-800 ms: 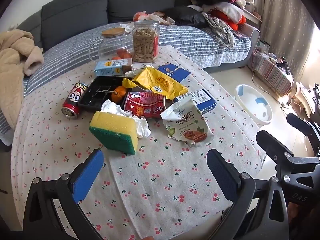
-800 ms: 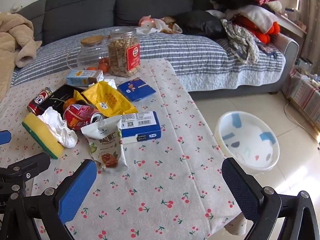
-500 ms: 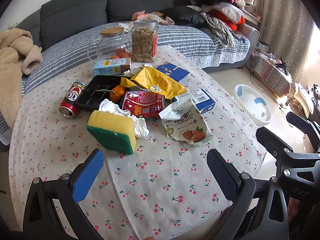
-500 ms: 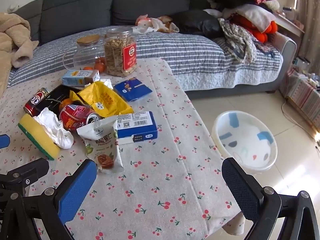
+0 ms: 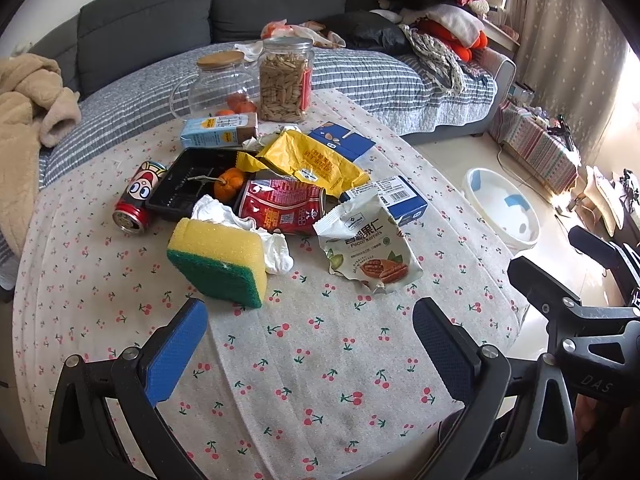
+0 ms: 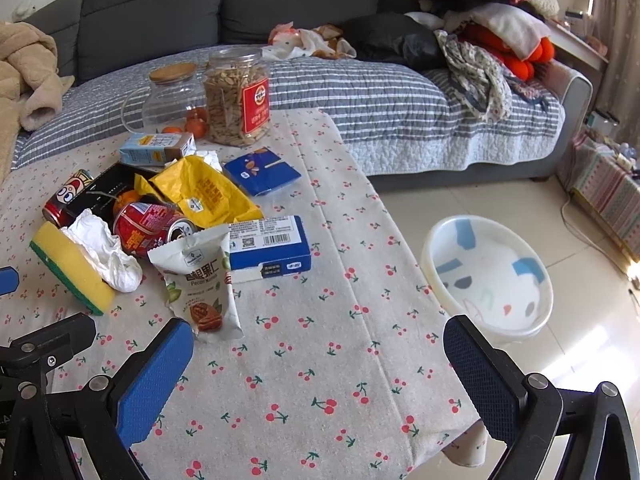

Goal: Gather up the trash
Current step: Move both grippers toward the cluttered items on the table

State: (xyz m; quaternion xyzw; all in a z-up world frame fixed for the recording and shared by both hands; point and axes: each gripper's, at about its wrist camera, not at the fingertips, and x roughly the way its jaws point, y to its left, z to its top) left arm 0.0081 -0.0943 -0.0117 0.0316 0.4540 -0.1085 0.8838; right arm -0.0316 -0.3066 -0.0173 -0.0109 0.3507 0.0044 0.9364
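Litter lies in a heap on the cherry-print tablecloth: a white pecan snack bag, a crushed red can, a yellow wrapper, crumpled white tissue, a red cartoon can, a blue and white box and a black tray holding a small orange. A yellow-green sponge leans on the tissue. My left gripper hovers open before the sponge and the snack bag. My right gripper hangs open over the table's near right edge, empty.
A white plastic basin sits on the floor right of the table. At the back stand a jar of seeds, a glass jug, a milk carton and a flat blue packet. A grey sofa with piled clothes lies behind.
Both views have drifted slightly nearer the heap; the litter sits a little lower and to the left in the right wrist view. Nothing on the table has moved, and both grippers stay open.
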